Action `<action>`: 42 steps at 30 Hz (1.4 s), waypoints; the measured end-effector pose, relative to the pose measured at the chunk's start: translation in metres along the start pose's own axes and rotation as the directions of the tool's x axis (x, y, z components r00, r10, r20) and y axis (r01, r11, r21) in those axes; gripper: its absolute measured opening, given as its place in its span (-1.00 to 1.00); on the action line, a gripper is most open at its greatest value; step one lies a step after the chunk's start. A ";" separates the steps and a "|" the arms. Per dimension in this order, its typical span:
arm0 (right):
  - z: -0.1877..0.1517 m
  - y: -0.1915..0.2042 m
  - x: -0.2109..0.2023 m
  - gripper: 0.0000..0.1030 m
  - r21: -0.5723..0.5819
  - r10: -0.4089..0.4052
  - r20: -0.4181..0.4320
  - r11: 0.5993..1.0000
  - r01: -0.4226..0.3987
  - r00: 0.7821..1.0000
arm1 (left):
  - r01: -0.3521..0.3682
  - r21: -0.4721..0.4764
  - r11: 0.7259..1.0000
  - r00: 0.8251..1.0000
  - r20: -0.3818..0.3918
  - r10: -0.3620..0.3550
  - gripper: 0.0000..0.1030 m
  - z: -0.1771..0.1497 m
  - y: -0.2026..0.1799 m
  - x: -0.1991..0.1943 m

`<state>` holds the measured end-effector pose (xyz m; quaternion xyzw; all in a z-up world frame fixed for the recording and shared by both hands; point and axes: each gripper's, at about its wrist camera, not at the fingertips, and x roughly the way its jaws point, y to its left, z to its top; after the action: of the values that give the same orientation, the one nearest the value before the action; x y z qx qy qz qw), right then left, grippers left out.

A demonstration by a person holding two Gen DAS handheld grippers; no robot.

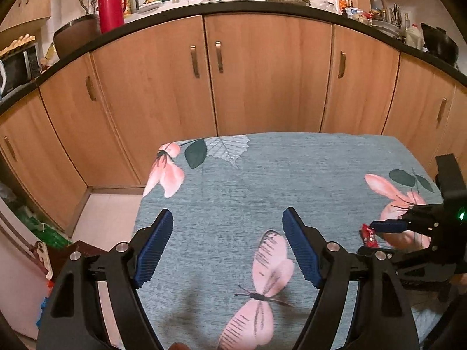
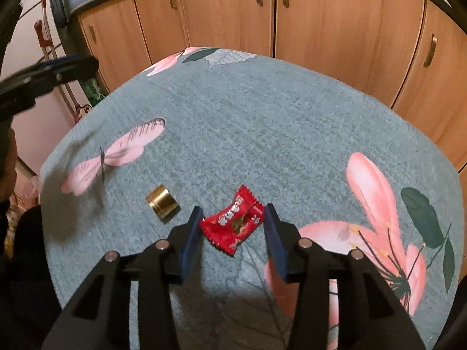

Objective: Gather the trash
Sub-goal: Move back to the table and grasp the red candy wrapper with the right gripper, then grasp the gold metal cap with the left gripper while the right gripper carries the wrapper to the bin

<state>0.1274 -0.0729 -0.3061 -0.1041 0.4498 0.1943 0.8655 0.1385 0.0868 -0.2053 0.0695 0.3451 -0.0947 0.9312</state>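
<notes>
We see the red candy wrapper [image 2: 233, 223] lying on the cloth-covered counter [image 2: 262, 122], between the two blue pads of the right hand-held gripper [image 2: 232, 221]. The left pad looks to touch the wrapper's edge; the right pad stands just beside it, so the right hand-held gripper is released, not clenched on it. A small gold cap [image 2: 162, 207] lies on its side just left of the wrapper. Our left hand-held gripper [image 1: 227, 250] hangs over a pink butterfly print with its jaws spread wide and nothing between them. Wooden cabinet doors [image 1: 262, 73] stand behind the counter.
</notes>
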 end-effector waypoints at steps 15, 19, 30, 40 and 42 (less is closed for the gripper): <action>-0.042 -0.047 -0.089 -0.91 0.176 0.047 0.184 0.981 -0.080 0.982 | 0.187 0.152 0.971 0.978 -0.122 -0.169 0.45 -0.028 -0.090 0.022; -0.063 -0.060 -0.099 -0.91 0.221 0.048 0.203 0.971 -0.094 0.978 | 0.231 0.127 0.965 0.964 -0.165 -0.209 0.39 -0.033 -0.101 0.036; -0.085 -0.089 -0.113 -0.89 0.295 0.055 0.258 0.946 -0.133 0.965 | 0.173 0.096 0.980 0.961 -0.235 -0.147 -0.28 -0.050 -0.111 0.061; -0.090 -0.091 -0.121 -0.89 0.316 0.047 0.284 0.938 -0.140 0.958 | 0.180 0.034 0.983 0.964 -0.203 -0.170 -0.63 -0.060 -0.109 0.047; -0.092 -0.095 -0.126 -0.89 0.319 0.038 0.293 0.938 -0.135 0.955 | 0.188 0.016 0.982 0.963 -0.198 -0.182 -0.63 -0.055 -0.108 0.043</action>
<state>0.0347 -0.2216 -0.2549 0.0936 0.3524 0.1661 0.9162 0.1122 -0.0133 -0.2817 0.0621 0.4385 -0.1799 0.8784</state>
